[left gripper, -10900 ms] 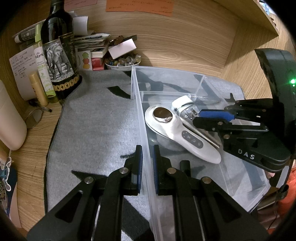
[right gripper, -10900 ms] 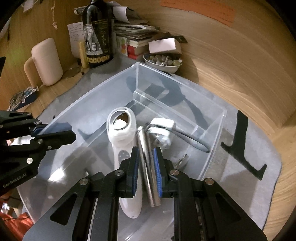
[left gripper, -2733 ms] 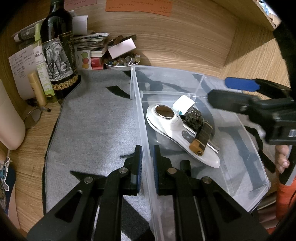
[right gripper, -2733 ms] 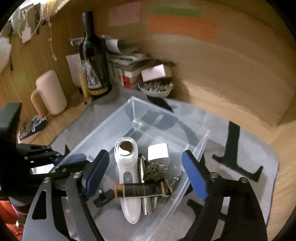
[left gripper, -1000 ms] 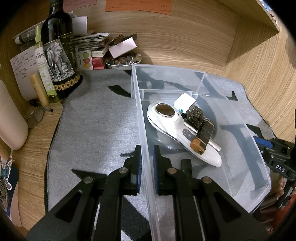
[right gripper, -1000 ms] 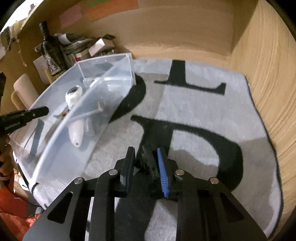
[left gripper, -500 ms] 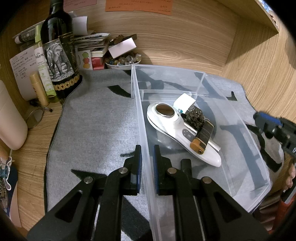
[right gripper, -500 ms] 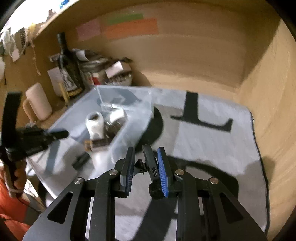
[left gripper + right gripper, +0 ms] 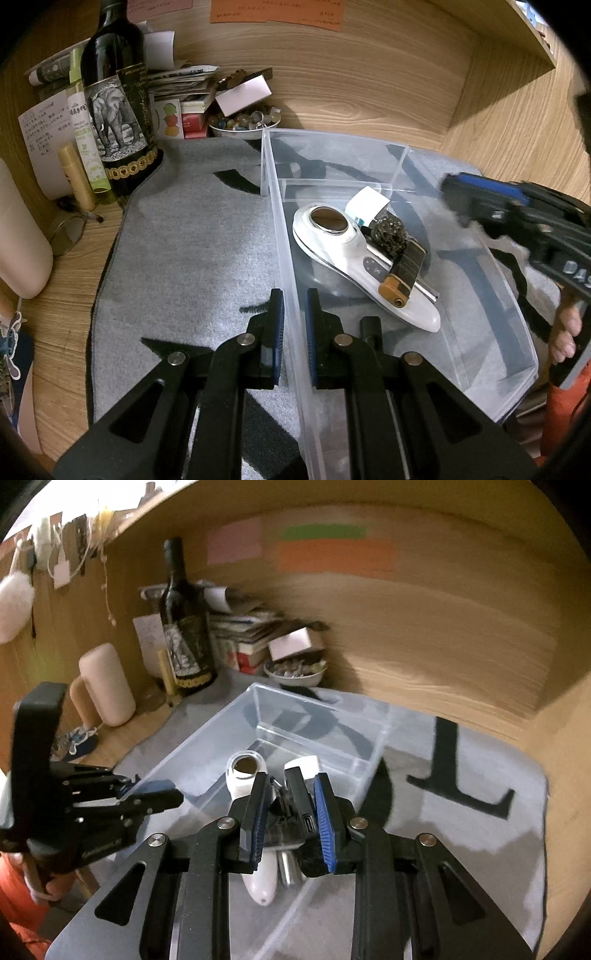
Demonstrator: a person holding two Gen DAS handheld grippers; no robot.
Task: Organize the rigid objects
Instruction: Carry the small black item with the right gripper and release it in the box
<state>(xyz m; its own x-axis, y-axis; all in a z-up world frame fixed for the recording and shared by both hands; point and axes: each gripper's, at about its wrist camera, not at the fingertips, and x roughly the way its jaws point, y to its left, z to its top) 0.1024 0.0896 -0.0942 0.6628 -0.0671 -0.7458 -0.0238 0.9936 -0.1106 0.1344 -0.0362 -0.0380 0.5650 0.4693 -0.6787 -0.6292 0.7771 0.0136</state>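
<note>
Left gripper (image 9: 293,328): clamped on the near wall of the clear plastic bin (image 9: 515,295).
Right gripper (image 9: 291,814): closed on a small black device (image 9: 303,805), possibly a charger, above the bin.

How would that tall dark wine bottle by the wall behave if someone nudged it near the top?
The wine bottle stands upright, tall over a narrow base, so a push up high would probably tip it rather than slide it. It looks like glass: likely heavy, smooth and breakable. The paper stack close behind might catch it.
</note>
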